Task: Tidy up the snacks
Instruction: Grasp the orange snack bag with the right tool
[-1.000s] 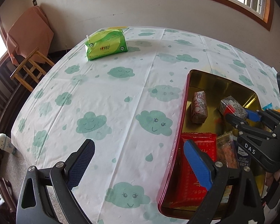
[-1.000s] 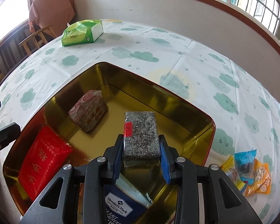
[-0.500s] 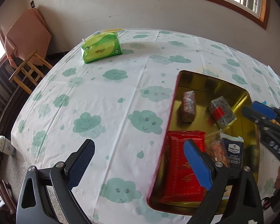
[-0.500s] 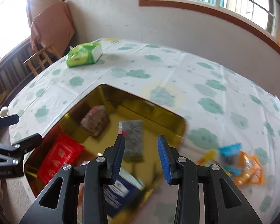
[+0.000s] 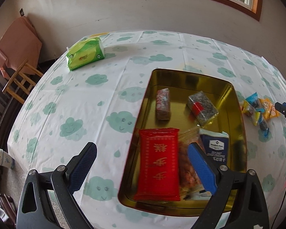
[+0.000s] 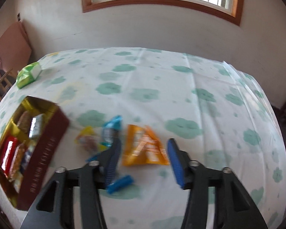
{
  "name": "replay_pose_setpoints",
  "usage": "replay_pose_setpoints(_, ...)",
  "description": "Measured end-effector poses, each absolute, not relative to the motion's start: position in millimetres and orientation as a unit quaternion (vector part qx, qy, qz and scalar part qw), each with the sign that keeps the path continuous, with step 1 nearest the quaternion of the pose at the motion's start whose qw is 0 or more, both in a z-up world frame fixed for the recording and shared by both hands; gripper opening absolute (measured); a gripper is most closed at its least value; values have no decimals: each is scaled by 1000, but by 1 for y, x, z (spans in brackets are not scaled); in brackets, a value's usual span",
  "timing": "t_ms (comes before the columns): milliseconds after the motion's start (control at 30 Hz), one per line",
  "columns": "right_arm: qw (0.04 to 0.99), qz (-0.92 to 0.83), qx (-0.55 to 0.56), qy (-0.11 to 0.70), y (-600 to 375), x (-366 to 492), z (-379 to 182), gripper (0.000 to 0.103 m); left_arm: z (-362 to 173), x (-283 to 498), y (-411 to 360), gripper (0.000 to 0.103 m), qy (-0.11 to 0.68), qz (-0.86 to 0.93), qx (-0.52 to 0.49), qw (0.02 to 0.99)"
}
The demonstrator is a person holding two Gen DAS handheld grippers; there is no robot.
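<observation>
A gold-lined red tin sits on the table. In it lie a red packet, a pink-wrapped bar, a grey speckled block and a blue cracker box. Loose snack packets lie to the right of the tin: an orange one, a blue one and a yellow one. My left gripper is open and empty, above the tin's near left side. My right gripper is open and empty, with the orange packet between its fingers' line.
A green tissue pack lies at the table's far left. A wooden chair with a draped cloth stands beyond the left edge. The cloud-print tablecloth covers the table. The right wrist view is blurred.
My right gripper let go of the grey speckled block, which now lies in the tin. It opened and swung right to the loose packets. My left gripper rose and stayed open.
</observation>
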State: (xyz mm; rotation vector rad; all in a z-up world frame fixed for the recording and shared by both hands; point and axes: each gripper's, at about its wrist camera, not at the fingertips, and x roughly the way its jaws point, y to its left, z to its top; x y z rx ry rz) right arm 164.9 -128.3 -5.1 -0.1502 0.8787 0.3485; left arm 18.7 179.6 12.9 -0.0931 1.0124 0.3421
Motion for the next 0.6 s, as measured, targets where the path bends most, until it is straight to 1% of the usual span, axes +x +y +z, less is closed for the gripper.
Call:
replay_pose_setpoints(333, 866, 191, -55, 458, -131, 203, -47, 58, 16, 29, 151, 95, 489, 149, -23, 859)
replay_pose_setpoints(400, 862, 198, -49, 464, -129, 206, -54, 56, 16, 31, 146, 95, 490, 148, -17, 859)
replay_pose_setpoints(433, 863, 200, -47, 463, -129, 206, -56, 52, 16, 32, 144, 95, 490, 147, -16, 859)
replay_pose_setpoints(467, 866, 201, -51, 455, -128, 204, -56, 44, 16, 33, 141, 95, 491, 146, -14, 859)
replay_pose_setpoints(500, 867, 205, -53, 452, -126, 202, -56, 42, 16, 34, 139, 95, 490, 144, -13, 859)
replay_pose_setpoints(600, 870, 204, -50, 446, -126, 194, -56, 40, 16, 38, 130, 95, 491, 138, -11, 860)
